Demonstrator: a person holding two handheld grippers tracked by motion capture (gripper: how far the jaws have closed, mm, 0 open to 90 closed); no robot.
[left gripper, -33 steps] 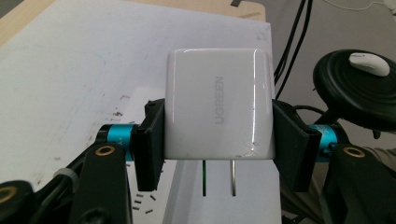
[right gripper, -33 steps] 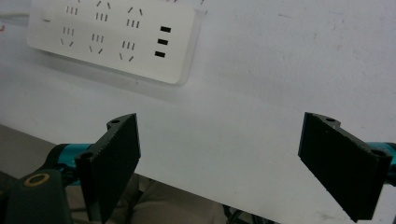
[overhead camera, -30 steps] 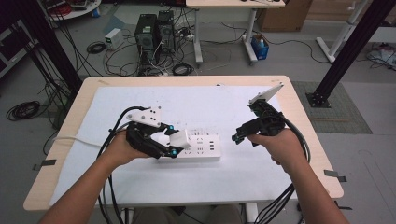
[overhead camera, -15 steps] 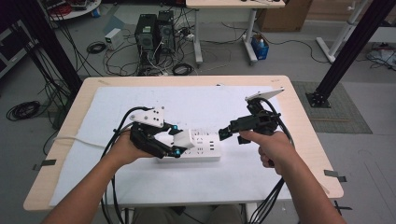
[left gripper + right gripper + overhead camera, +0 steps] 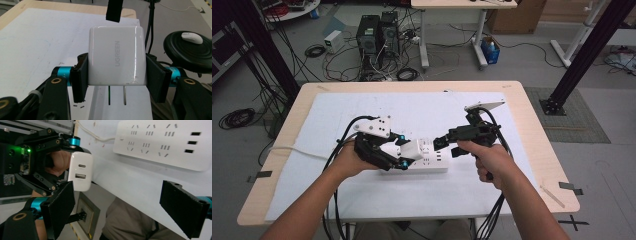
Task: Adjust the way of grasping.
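Left gripper (image 5: pixel 116 82) is clamped on a white charger (image 5: pixel 117 55), one black pad on each flat side, its two prongs pointing down at the white power strip (image 5: pixel 424 161) just beneath them. In the left gripper view the prongs look to be hovering above the strip, not yet seated; I cannot tell whether they line up with a socket.

Right gripper (image 5: pixel 443 145) stands released, its jaws wide apart with nothing between them, close beside the charger's far end over the strip. The right gripper view looks past its own pads at the charger's port face and at the rows of sockets on the strip.

Risks, as I judge them: the grip covers only the lower part of the charger, so a push down against misaligned slots could tilt it in the pads or make it slip. The strip lies loose on the white sheet (image 5: pixel 427 110), and a slanted push could skate it sideways. The open right jaws, this near, could bump the charger.

Against the earlier frames, the right gripper has come in from well off to the side to just beside the charger; the left gripper and strip sit about where they were.
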